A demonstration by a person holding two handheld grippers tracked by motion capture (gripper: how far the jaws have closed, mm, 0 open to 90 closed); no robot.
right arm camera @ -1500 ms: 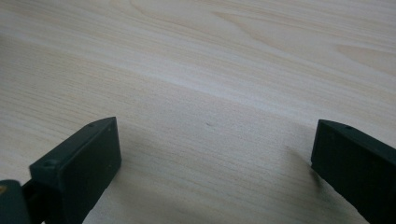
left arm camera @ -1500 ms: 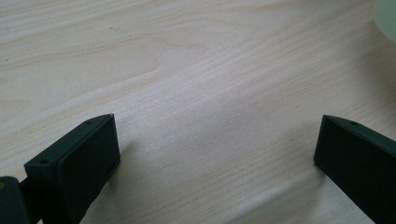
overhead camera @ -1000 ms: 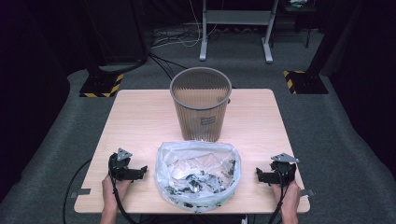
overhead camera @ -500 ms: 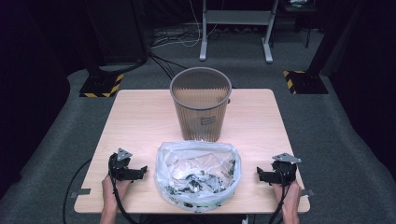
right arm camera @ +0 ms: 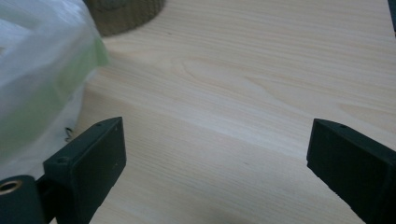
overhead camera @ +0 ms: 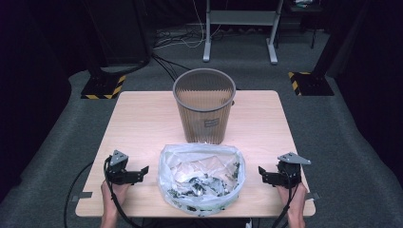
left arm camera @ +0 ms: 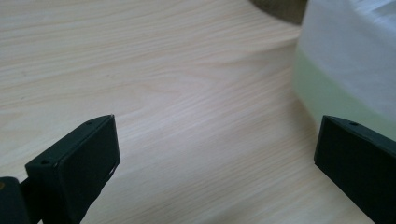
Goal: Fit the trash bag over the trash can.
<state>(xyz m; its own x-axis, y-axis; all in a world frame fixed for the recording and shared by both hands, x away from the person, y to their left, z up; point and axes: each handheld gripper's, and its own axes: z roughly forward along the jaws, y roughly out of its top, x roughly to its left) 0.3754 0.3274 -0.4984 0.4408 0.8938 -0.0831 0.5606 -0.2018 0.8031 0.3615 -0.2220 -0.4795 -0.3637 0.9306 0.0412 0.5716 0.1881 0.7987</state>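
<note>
On the pale wooden counter (overhead camera: 142, 118), one clear plastic bag of crumpled paper scraps (overhead camera: 202, 178) sits at the lower centre of the high view, its mouth open, just in front of one grey mesh wastebasket (overhead camera: 204, 111) at mid-frame. The left gripper (overhead camera: 138, 174) and the right gripper (overhead camera: 264, 175) rest either side of the bag, both with jaws spread wide and holding nothing. This looks like the start; the next move likely calls for each gripper to close in on the bag's rim.
</note>
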